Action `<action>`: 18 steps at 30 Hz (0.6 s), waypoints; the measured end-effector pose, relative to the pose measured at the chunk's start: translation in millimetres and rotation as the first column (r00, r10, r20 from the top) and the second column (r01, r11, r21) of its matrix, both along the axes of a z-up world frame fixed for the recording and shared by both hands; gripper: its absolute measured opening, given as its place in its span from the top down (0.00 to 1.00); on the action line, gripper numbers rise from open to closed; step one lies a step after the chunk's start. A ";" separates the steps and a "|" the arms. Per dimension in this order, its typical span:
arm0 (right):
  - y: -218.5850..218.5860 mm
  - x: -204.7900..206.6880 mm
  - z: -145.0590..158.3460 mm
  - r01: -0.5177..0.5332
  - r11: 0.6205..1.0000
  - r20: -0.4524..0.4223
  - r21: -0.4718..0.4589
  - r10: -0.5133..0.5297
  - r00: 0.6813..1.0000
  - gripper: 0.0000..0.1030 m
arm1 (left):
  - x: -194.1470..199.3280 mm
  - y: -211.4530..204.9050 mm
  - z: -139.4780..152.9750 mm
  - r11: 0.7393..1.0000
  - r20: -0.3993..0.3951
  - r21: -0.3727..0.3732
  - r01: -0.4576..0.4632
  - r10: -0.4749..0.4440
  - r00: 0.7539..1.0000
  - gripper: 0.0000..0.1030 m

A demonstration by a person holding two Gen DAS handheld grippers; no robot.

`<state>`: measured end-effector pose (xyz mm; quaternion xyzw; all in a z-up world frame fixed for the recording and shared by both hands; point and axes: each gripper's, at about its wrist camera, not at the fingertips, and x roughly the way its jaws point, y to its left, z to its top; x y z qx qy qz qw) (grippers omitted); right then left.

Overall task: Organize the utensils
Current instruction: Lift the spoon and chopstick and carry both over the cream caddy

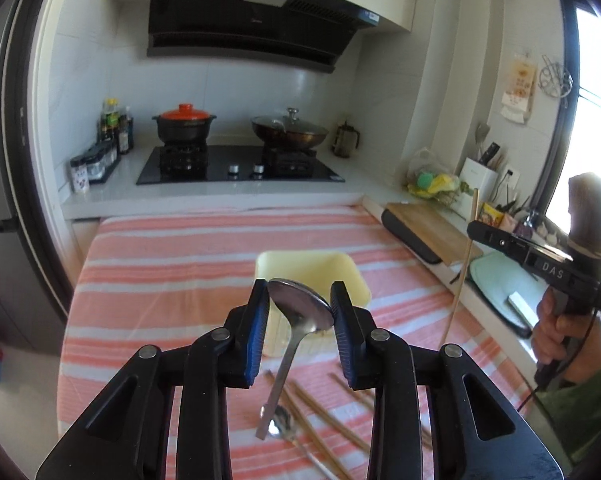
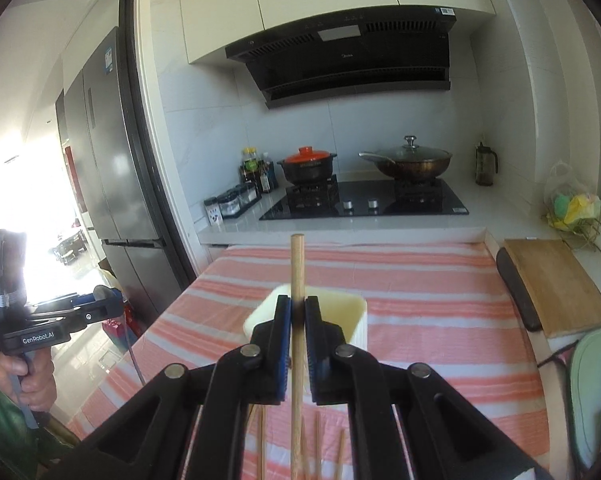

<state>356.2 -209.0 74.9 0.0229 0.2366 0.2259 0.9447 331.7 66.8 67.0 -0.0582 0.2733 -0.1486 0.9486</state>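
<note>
My left gripper (image 1: 299, 286) is shut on the bowl of a metal spoon (image 1: 288, 356), whose handle hangs down over the striped cloth. A cream square container (image 1: 352, 276) stands just beyond it. The right gripper (image 2: 297, 308) is shut on a wooden chopstick (image 2: 297, 264) held upright, with the same container (image 2: 352, 312) right behind it. Seen from the left wrist, that chopstick (image 1: 466, 256) hangs from the right gripper (image 1: 476, 226) at the right edge. On the cloth below lie several loose chopsticks (image 1: 324, 416) and a second spoon (image 1: 282, 426).
A pink-and-white striped cloth (image 1: 160, 272) covers the worktop. Behind it is a black hob (image 1: 240, 168) with a red-lidded pot (image 1: 184, 124) and a lidded wok (image 1: 290, 130). A wooden cutting board (image 2: 552, 284) lies at the right, and a fridge (image 2: 108, 152) stands at the left.
</note>
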 end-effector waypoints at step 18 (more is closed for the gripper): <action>42.1 156.3 -37.7 0.049 0.998 0.019 -0.025 -0.049 0.999 0.93 | 174.0 -50.3 -51.8 0.999 -0.106 -0.008 -0.041 0.039 0.994 0.95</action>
